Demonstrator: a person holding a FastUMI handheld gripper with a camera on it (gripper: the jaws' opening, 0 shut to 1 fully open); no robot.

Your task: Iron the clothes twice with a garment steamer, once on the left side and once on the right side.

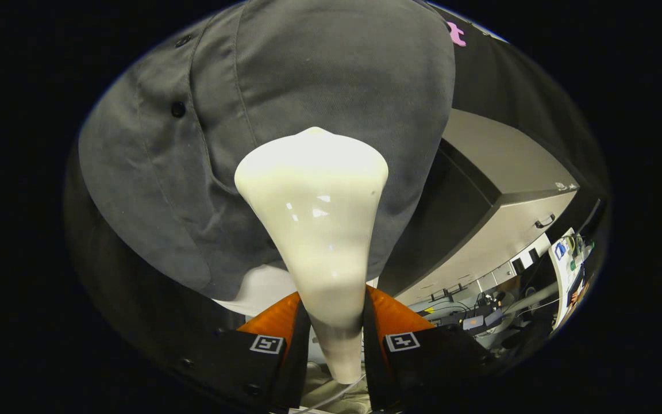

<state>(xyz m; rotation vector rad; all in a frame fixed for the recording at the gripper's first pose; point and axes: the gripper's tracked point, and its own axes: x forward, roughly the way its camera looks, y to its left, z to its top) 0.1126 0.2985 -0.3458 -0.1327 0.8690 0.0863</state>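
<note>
Gripper view, frame centre: my gripper (335,322) clamps the smooth, probably slippery steamer (314,213) by its neck, against soft grey shirt (319,75).

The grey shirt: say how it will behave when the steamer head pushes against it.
The grey shirt looks like soft woven cloth hanging loose, so it will probably give and swing away rather than resist. Its creases beside the button placket suggest it will bunch if pushed sideways. The glossy steamer, clamped in the tool, should slide over it easily.
</note>
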